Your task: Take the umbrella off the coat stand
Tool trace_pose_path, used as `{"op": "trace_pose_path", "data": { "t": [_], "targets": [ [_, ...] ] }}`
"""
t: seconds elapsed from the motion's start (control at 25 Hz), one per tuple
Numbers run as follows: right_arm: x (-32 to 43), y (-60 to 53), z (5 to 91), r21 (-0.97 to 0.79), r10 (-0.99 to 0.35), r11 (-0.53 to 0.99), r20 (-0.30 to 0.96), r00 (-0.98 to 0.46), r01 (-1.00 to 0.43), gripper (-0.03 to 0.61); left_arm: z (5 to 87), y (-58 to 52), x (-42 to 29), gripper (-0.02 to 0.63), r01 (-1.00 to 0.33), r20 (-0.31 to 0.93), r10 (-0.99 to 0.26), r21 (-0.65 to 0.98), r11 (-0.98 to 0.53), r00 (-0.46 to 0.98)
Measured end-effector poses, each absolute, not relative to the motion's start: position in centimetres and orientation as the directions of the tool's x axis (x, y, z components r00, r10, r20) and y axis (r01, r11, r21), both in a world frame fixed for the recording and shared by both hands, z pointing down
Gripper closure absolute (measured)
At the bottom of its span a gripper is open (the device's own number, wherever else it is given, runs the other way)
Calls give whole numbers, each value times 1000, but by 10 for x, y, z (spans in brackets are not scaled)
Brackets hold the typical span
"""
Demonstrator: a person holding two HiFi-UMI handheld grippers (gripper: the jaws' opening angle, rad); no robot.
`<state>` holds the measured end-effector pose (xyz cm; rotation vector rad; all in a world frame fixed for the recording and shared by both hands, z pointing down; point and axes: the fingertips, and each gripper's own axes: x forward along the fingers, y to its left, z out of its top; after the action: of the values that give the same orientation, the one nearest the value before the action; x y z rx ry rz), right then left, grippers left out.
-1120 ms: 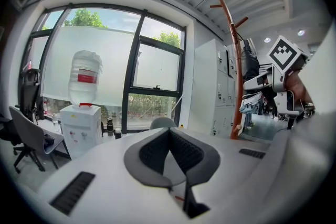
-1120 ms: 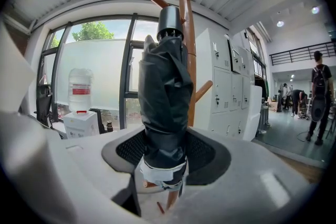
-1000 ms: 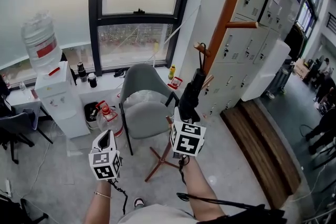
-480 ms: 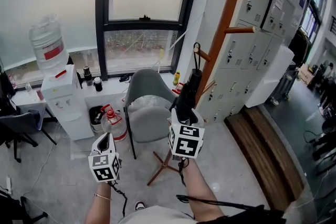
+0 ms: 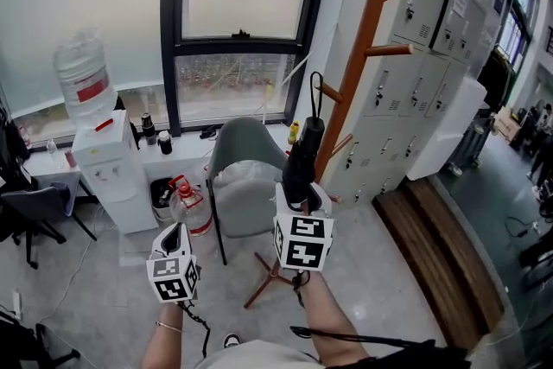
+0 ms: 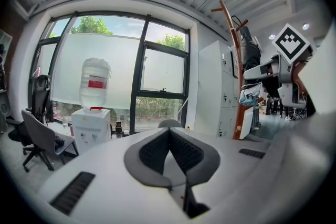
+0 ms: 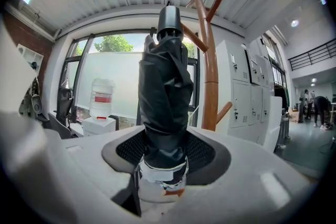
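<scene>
A black folded umbrella (image 5: pixel 302 153) stands upright in my right gripper (image 5: pixel 301 201), whose pads are shut on its lower end. The thin strap loop (image 5: pixel 316 91) at its top hangs just left of a short peg (image 5: pixel 333 92) of the brown wooden coat stand (image 5: pixel 373 28); I cannot tell whether they touch. In the right gripper view the umbrella (image 7: pixel 164 86) fills the middle between the jaws of the right gripper (image 7: pixel 164 157), with the coat stand (image 7: pixel 210 76) behind it. My left gripper (image 5: pixel 176 231) hangs low at the left, shut and holding nothing, and in its own view the left gripper (image 6: pixel 169 136) has its pads together.
A grey chair (image 5: pixel 246 173) stands right behind the umbrella. A water dispenser (image 5: pixel 99 160) is at the left, a water jug (image 5: pixel 186 201) on the floor beside it. Grey lockers (image 5: pixel 419 56) line the wall behind the stand. A wooden floor strip (image 5: pixel 441 255) runs at the right.
My right gripper has carried the umbrella left and a little up, away from the stand. The strap loop has slid from around the peg to beside its tip. The left gripper has stayed put.
</scene>
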<state>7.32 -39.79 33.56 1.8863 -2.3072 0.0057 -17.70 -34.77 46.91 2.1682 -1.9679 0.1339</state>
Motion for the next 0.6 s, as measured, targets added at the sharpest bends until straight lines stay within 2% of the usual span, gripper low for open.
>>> {"op": "trace_pose_path", "data": {
  "t": [0.24,0.6],
  "targets": [
    [85,-381,329,91,-973,209,114,-199,-974,360,471,-348,-156,609,-987,215,-965,93,-130,147],
    [136,-356,331,78,-985,136,121,-126,-988,360,471,-351,-97,609,-963,211,-940,91,-253,267]
  ]
}}
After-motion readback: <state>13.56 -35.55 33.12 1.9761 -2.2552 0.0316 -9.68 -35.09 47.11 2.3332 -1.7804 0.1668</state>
